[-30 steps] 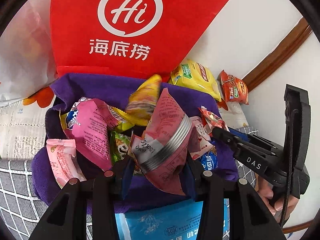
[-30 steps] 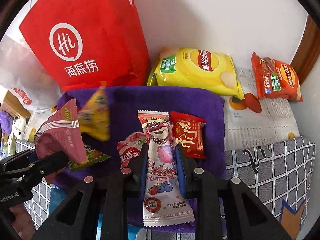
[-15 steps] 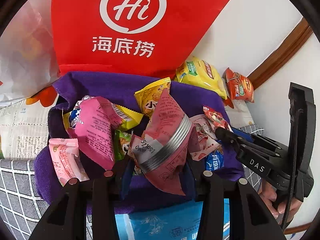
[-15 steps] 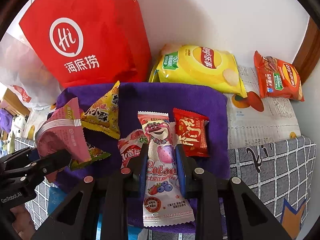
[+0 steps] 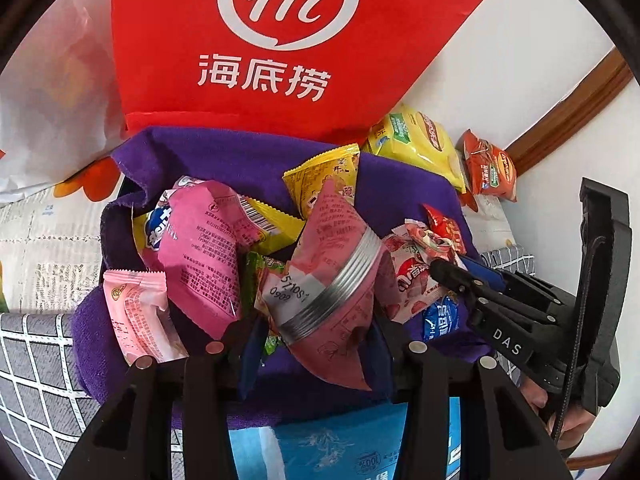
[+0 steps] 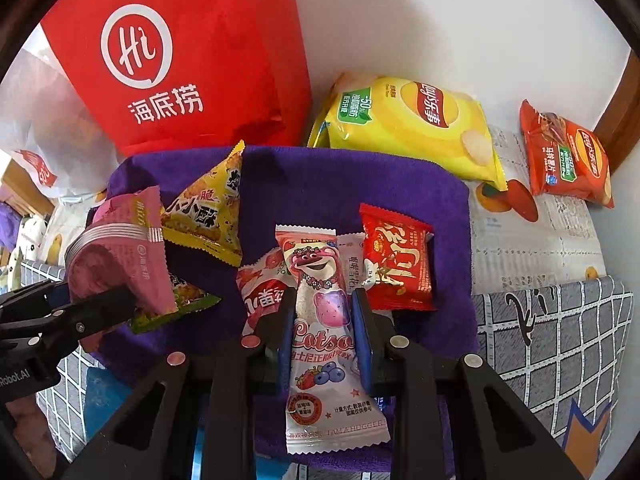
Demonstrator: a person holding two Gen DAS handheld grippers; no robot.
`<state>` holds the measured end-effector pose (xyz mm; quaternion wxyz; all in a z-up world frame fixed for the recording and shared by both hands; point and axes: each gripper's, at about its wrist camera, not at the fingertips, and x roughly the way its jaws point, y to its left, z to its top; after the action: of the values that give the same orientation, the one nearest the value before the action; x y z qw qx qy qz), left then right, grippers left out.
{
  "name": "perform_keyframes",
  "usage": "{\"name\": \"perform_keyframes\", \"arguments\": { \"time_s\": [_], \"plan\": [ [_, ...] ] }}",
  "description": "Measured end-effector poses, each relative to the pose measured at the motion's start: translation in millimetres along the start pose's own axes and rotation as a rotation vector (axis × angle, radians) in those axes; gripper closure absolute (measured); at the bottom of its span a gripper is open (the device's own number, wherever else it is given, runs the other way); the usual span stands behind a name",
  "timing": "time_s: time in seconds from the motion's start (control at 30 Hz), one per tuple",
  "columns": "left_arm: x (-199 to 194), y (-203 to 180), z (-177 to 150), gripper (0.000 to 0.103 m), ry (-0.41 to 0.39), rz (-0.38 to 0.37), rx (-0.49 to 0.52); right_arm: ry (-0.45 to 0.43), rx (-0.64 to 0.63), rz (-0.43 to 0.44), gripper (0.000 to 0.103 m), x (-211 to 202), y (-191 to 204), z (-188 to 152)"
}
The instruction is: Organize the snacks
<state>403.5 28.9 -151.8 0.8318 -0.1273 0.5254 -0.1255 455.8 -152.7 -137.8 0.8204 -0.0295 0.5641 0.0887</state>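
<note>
While the left gripper [image 5: 316, 344] pinches a puffy pink pouch [image 5: 332, 280] above the purple towel [image 6: 320, 184], the right gripper [image 6: 325, 328] squeezes a slim Lotso packet [image 6: 324, 344]. Both wrappers look slick, so either could slide free and land among the sorted snacks.

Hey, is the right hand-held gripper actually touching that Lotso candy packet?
Touching. The right wrist view shows the right hand-held gripper with both blue pads pressed against the sides of the Lotso packet, no gap either side.

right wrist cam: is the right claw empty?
No, the right claw is clamped on the pink Lotso packet, which runs lengthwise between its blue pads over the purple towel.
</note>
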Motion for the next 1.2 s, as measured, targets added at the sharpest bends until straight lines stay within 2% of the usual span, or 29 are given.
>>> {"name": "perform_keyframes", "arguments": {
  "time_s": [0.17, 0.47, 0.57, 0.73, 0.9, 1.03, 1.2],
  "plan": [
    [0.0, 2.4, -0.1, 0.058, 0.006, 0.008, -0.006, 0.002, 0.002, -0.004, 0.076, 0.5, -1.4, 0.1],
    [-8.1, -1.3, 1.9, 0.046, -0.021, 0.010, 0.020, -0.033, -0.014, -0.014, 0.075, -10.6, 2.0, 1.2],
    [-13.9, -2.1, 2.7, 0.044, -0.041, 0.018, 0.025, -0.057, -0.036, -0.025, 0.066, -17.5, 7.1, 0.8],
    [-26.1, -2.5, 4.7, 0.038, -0.074, 0.053, 0.028, -0.075, -0.053, -0.018, 0.064, -25.2, 13.9, -0.6],
    [-41.3, -0.5, 7.7, 0.038, -0.103, 0.040, 0.027, -0.101, -0.038, -0.017, 0.063, -40.7, 11.9, 2.3],
    [-49.8, -1.8, 7.1, 0.038, -0.117, 0.049, 0.025, -0.155, -0.007, -0.011, 0.054, -62.9, 10.7, 1.9],
    [-67.0, -9.6, 4.8, 0.036, -0.141, 0.036, 0.042, -0.179, 0.024, -0.033, 0.052, -89.7, 12.7, -4.8]
  ]
}}
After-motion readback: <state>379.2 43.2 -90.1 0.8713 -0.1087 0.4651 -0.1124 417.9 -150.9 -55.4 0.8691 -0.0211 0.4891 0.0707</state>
